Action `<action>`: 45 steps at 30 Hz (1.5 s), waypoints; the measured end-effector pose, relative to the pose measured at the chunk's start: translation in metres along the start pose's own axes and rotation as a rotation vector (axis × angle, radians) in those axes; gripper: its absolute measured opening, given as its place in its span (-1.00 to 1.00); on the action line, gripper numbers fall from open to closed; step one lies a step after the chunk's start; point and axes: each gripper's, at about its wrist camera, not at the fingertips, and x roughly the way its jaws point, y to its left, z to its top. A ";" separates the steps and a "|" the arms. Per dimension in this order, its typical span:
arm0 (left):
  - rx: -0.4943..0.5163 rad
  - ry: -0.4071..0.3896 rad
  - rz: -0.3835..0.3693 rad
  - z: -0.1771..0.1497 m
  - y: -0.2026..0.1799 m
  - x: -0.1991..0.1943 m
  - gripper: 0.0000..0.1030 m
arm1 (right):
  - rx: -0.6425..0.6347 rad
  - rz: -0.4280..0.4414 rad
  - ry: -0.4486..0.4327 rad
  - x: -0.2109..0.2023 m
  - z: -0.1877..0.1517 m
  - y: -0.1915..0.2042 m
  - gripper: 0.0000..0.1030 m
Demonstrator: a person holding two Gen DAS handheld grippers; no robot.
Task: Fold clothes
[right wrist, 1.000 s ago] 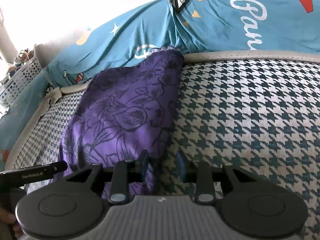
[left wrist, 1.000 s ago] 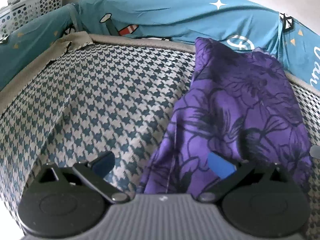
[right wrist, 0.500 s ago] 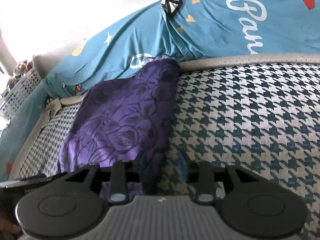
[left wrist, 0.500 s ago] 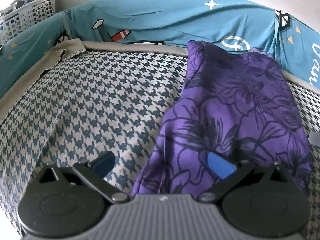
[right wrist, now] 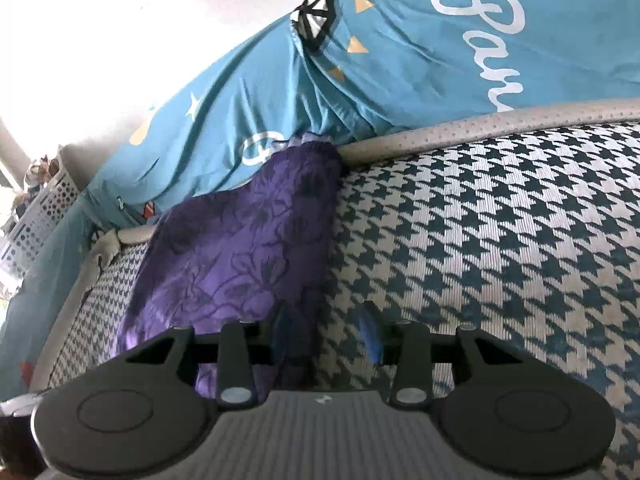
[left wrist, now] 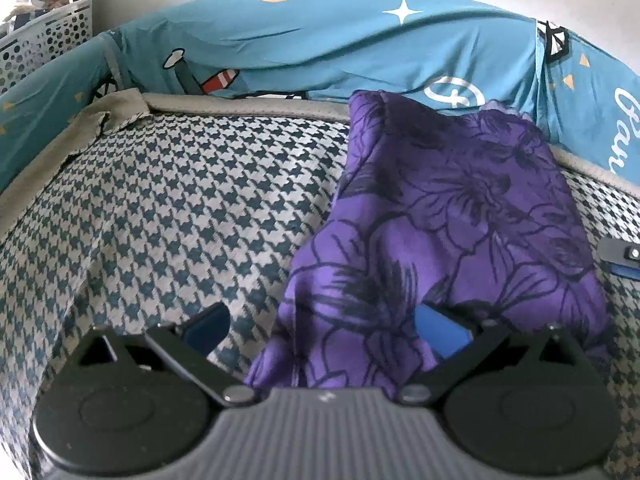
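purple floral garment, laid long on the houndstooth mat

lies as a narrow strip, purple floral garment (left wrist: 460,216), running from the mat's near edge to its far edge and lapping the grey piping (right wrist: 480,128) there. looks thin, light, limp and probably slick, so likely to slump and slide; best pinched at the near hem or a long side edge. rests on houndstooth mat (left wrist: 180,208). left gripper (left wrist: 324,328) spread wide, straddling the near left edge, holding nothing. right gripper (right wrist: 326,328) parted at the near right edge, nothing clamped. blue printed sheet (left wrist: 320,40) behind.
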 end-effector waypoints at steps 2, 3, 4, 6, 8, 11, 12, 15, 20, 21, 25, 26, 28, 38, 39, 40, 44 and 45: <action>0.006 -0.001 -0.004 0.002 -0.002 0.001 1.00 | 0.004 0.004 -0.002 0.005 0.004 -0.001 -0.23; 0.009 -0.001 -0.006 0.002 -0.003 0.002 1.00 | 0.003 0.008 -0.003 0.007 0.006 -0.001 -0.23; 0.012 -0.001 -0.008 0.003 -0.004 0.003 1.00 | 0.003 0.012 -0.004 0.009 0.008 -0.001 -0.23; 0.015 0.001 -0.011 0.003 -0.005 0.004 1.00 | 0.008 0.024 -0.011 0.013 0.014 -0.001 -0.23; 0.014 0.004 -0.012 0.003 -0.005 0.005 1.00 | 0.027 0.044 -0.018 0.018 0.020 -0.002 -0.21; 0.015 0.007 -0.015 0.003 -0.005 0.006 1.00 | 0.045 0.069 -0.028 0.025 0.029 -0.002 -0.18; 0.015 0.007 -0.015 0.003 -0.005 0.006 1.00 | 0.045 0.074 -0.031 0.028 0.032 -0.001 -0.17; 0.015 0.010 -0.015 0.002 -0.005 0.007 1.00 | 0.037 0.073 -0.035 0.036 0.040 -0.001 -0.16; 0.015 0.013 -0.015 0.002 -0.005 0.009 1.00 | 0.059 0.080 -0.030 0.051 0.049 -0.007 -0.16; 0.016 0.014 -0.015 0.002 -0.005 0.009 1.00 | 0.063 0.083 -0.028 0.053 0.050 -0.008 -0.16; 0.015 0.017 -0.014 0.002 -0.005 0.010 1.00 | 0.078 0.102 -0.017 0.064 0.054 -0.014 -0.15; 0.015 0.017 -0.014 0.002 -0.005 0.010 1.00 | 0.081 0.109 -0.015 0.066 0.056 -0.014 -0.14; 0.014 0.018 -0.014 0.001 -0.005 0.011 1.00 | 0.083 0.126 -0.012 0.071 0.057 -0.015 -0.14; 0.013 0.018 -0.015 -0.001 -0.004 0.014 1.00 | 0.072 0.232 -0.019 0.091 0.059 -0.015 -0.14; 0.014 0.018 -0.015 -0.001 -0.004 0.014 1.00 | 0.059 0.236 -0.019 0.093 0.059 -0.013 -0.18; 0.014 0.018 -0.014 -0.001 -0.004 0.014 1.00 | 0.048 0.238 -0.019 0.094 0.059 -0.012 -0.20; 0.016 0.018 -0.011 -0.002 -0.006 0.016 1.00 | 0.036 0.245 -0.018 0.100 0.058 -0.011 -0.64; 0.017 0.018 -0.010 -0.002 -0.006 0.016 1.00 | 0.030 0.243 -0.018 0.101 0.057 -0.010 -0.69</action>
